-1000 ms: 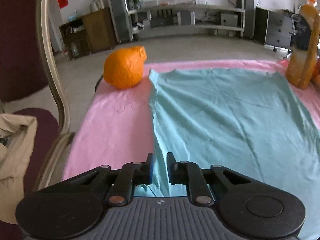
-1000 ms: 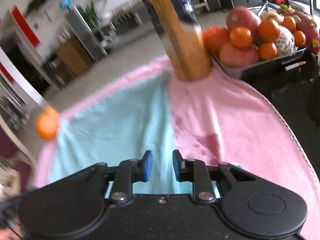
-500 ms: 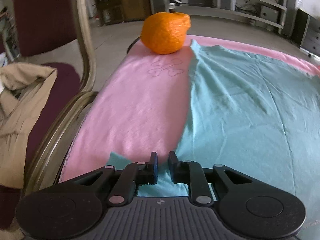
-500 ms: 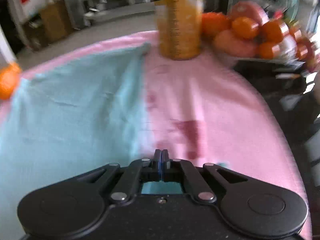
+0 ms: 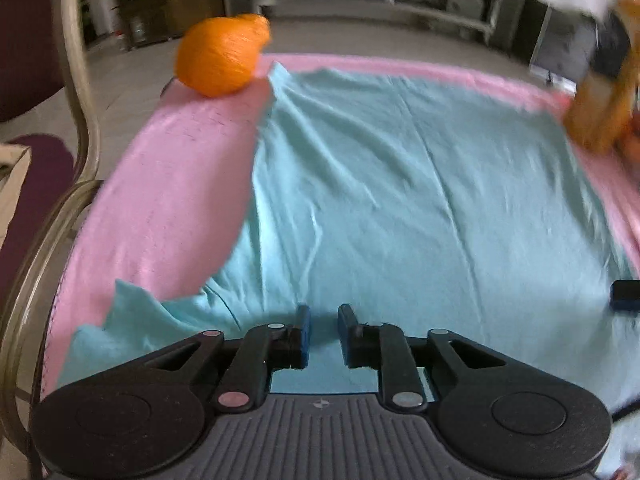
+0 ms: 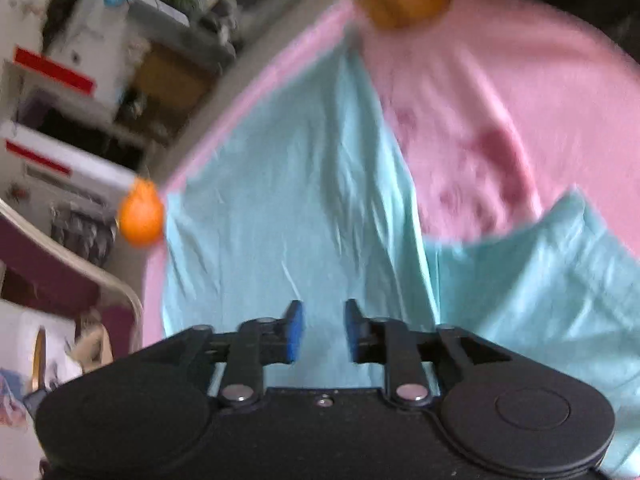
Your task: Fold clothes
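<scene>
While it lies spread over the pink cloth (image 5: 160,184), the pale teal garment (image 5: 420,208) shows soft creases and a sleeve (image 5: 120,320) poking out at the near left; another sleeve (image 6: 552,272) sticks out on the right side. Both the left gripper (image 5: 323,332) and the right gripper (image 6: 323,330) hover above the fabric, jaws parted, pinching nothing. An orange (image 5: 220,56) sits near the far corner.

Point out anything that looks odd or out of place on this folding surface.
An orange fruit sits at the far left corner of the pink cloth, touching the teal garment, and an orange bottle crowds its far right corner. Both could obstruct folding.
</scene>
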{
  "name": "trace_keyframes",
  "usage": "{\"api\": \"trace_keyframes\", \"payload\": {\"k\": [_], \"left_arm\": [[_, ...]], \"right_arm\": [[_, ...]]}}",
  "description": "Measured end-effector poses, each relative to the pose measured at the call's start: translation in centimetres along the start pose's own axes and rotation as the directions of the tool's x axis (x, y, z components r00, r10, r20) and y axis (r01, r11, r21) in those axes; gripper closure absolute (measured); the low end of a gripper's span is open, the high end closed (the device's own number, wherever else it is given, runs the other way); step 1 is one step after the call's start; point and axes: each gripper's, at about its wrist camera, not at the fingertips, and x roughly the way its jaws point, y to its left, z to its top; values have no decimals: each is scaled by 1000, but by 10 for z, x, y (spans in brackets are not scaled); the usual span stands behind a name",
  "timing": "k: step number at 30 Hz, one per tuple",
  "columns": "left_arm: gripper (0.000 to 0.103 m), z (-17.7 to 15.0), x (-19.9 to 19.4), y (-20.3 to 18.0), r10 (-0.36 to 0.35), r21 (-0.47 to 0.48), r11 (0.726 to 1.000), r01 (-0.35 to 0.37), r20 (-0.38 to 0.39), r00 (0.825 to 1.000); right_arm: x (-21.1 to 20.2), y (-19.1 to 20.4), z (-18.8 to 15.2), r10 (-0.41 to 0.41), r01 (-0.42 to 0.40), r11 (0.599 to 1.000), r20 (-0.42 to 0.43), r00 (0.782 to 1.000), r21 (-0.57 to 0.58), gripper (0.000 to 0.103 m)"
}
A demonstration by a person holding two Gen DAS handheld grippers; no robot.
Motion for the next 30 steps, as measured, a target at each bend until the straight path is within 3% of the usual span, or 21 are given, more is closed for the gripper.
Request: {"api": "trace_keyframes", "payload": {"k": [2,5,6,7,9,12,15,20,25,30], "left_arm": [[75,-4,-4,5,63,11,998,-63,-32,997],[70,-15,-14,20,176,28,984,-174,-85,981],[70,-20,-18,26,210,35,978,-208,-101,972],[73,-26,-22,31,244,36,970,-242,-126,961],[78,-41,-36,42,266,20,964,-266,-128,955],[76,-65,-64,46,193,-10,981,-195,-108,975],[75,-89,-84,36,118,-14,993,-119,-93,989],[73,-114,-105,2,-52,0,999,52,-65,997],[73,-109,-94,-25,-62,67,996,65,-48,997],[73,-104,-73,-43,-52,105,993,58,-59,997]], "right_arm": [[-4,-13,5,-2,3,999,-9,1000,52,93],[-29,-34,4,-67,62,991,37,997,120,97],[-38,-41,2,-93,85,987,51,994,137,89],[-49,-45,-2,-137,126,982,73,988,138,89],[-71,-50,-12,-227,212,968,112,967,132,82],[-107,-53,-36,-208,188,974,183,961,125,80],[-134,-52,-65,-91,63,990,238,967,124,79],[-129,-33,-118,27,-45,996,215,976,83,78],[-95,3,-130,-31,44,996,170,985,-79,79],[-65,32,-127,-150,187,959,180,972,-213,79]]}}
